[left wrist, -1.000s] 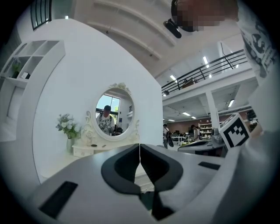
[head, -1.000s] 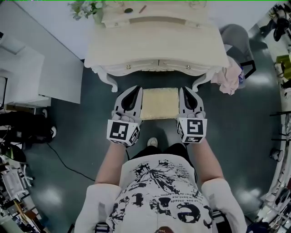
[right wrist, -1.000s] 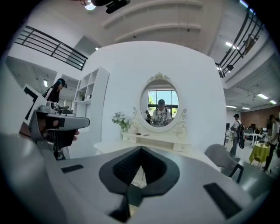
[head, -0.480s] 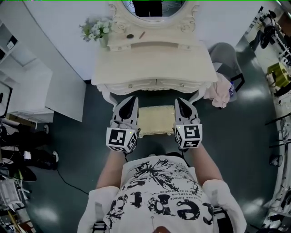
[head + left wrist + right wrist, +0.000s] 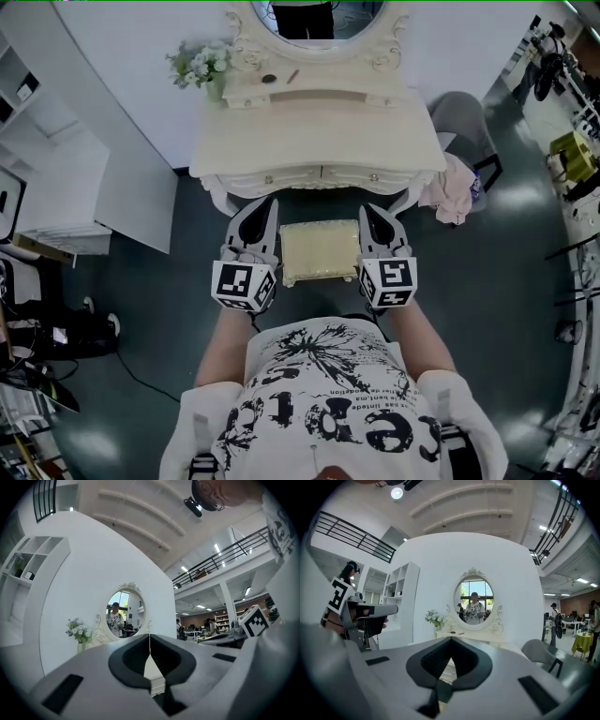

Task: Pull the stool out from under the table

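The stool (image 5: pixel 319 251), a cream rectangular cushioned seat, stands on the dark floor just in front of the cream dressing table (image 5: pixel 319 131). Its far edge lies near the table's front rail. My left gripper (image 5: pixel 270 202) runs along the stool's left side and my right gripper (image 5: pixel 368 208) along its right side, both close against the seat. In the left gripper view the left gripper (image 5: pixel 150 635) has its jaws shut, tips meeting. The right gripper (image 5: pixel 451 640) is shut too, with nothing between its tips. The stool's legs are hidden.
An oval mirror (image 5: pixel 305 14) and a vase of flowers (image 5: pixel 202 66) are on the table's back. A grey chair with pink cloth (image 5: pixel 459 183) stands to the right, a white shelf unit (image 5: pixel 56 178) to the left. Clutter lines both far sides of the floor.
The head view has pulled back, so the mirror now shows. The stool and both grippers sit lower in the picture, still side by side. Both grippers stay shut.
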